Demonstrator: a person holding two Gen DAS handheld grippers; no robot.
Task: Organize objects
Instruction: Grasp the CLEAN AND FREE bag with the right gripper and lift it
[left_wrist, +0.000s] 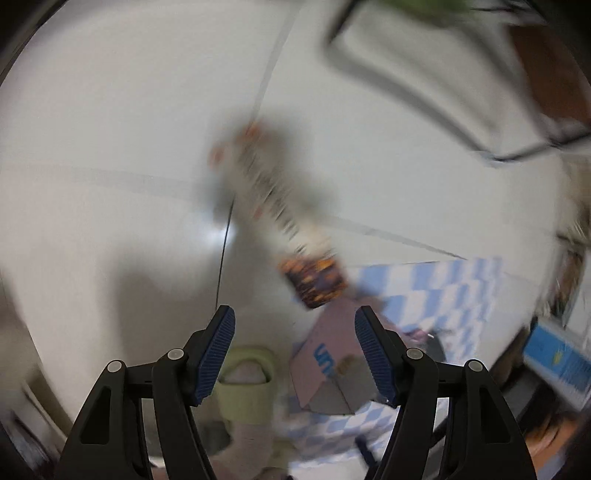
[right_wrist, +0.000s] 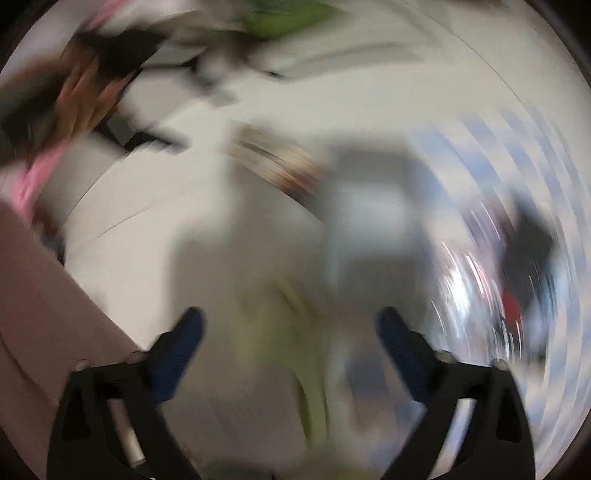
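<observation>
Spreading across both views is a pale tiled floor (left_wrist: 110, 147), with a blue checked mat (left_wrist: 443, 295) at its right. A long printed packet (left_wrist: 280, 206) lies ahead of the left gripper (left_wrist: 294, 325), running diagonally away; jaws wide, empty. Right gripper (right_wrist: 291, 326) gapes empty, blurred.

A pale tiled floor (left_wrist: 110, 147) fills most of the left wrist view, crossed by thin grout lines, with a bright glare patch near the middle. A blue-and-white checked mat (left_wrist: 454, 291) lies at right. The right wrist view is badly blurred.
</observation>
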